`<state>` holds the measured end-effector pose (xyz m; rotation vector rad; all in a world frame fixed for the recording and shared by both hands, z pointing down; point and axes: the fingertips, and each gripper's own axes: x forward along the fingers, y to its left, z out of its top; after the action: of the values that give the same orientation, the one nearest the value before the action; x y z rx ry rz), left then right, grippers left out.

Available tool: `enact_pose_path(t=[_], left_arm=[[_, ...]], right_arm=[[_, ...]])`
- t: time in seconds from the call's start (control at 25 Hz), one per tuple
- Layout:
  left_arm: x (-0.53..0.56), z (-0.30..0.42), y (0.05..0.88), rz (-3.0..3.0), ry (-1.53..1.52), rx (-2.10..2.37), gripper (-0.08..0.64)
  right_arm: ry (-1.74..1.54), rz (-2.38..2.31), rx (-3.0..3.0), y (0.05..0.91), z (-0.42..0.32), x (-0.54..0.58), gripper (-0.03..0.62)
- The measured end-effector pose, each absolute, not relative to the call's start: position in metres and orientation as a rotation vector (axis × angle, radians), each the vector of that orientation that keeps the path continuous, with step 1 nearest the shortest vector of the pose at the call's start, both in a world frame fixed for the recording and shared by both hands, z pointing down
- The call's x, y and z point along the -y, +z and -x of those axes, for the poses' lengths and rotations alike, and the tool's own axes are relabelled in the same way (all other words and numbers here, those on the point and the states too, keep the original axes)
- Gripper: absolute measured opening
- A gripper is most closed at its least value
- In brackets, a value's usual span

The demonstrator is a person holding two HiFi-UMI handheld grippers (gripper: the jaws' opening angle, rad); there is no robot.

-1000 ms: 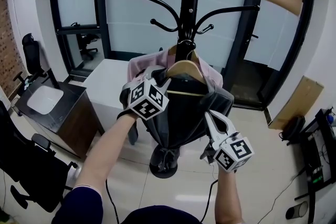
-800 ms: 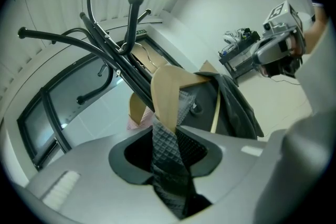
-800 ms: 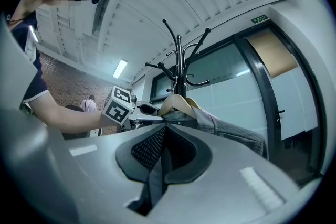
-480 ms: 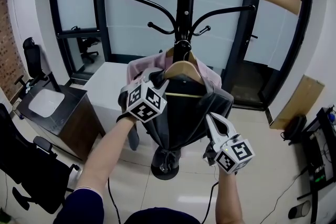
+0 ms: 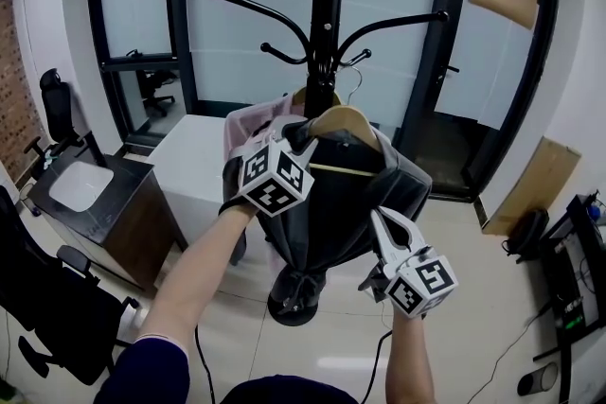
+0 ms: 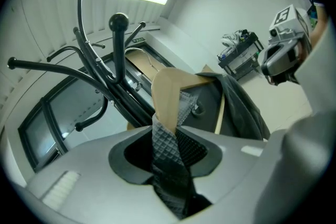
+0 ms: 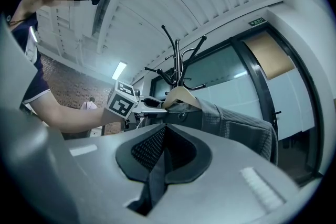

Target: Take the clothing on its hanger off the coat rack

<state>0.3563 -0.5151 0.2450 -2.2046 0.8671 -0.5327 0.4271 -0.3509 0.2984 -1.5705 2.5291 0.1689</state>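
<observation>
Lifting step in hand, I judge: by the pole of the coat rack [image 5: 329, 5], in front of a pink garment [image 5: 254, 120], the dark jacket [image 5: 327, 203] hangs on its wooden hanger [image 5: 347, 119]; whether the hanger is free of the rack I cannot tell. The left gripper [image 6: 169, 136] is clamped on one end of the hanger; the right gripper [image 7: 160, 160] has jaws together, nothing seen between them, close by the jacket's side. Next move should draw the hanger clear without snagging the pink garment.

coat rack [image 5: 329, 5] top: cut off | lower pole: behind dark garment [image 5: 331, 213]
</observation>
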Motion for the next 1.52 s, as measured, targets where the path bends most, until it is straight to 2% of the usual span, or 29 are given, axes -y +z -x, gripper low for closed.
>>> enact_pose_path(t=[0.4,0.76,1.0,1.52], left_arm=[[0.485,-0.352,0.277,2.229,-0.538,-0.907,0.124],[0.446,-0.298,0.298,2.186,-0.606,-1.060,0.124],[0.417,-0.220,0.293,2.075,-0.656,-1.268,0.124],[0.338,0.005,0.276,1.798,-0.815,-1.732,0.124]], right_arm=[[0.179,1.545,-2.551,0.291,-0.437,0.333,0.000],[0.132,1.363,-2.658,0.304,-0.401,0.320,0.000],[0.087,1.109,-2.758,0.310,-0.345,0.321,0.000],[-0.007,0.535,-2.905,0.312,-0.159,0.311,0.000]])
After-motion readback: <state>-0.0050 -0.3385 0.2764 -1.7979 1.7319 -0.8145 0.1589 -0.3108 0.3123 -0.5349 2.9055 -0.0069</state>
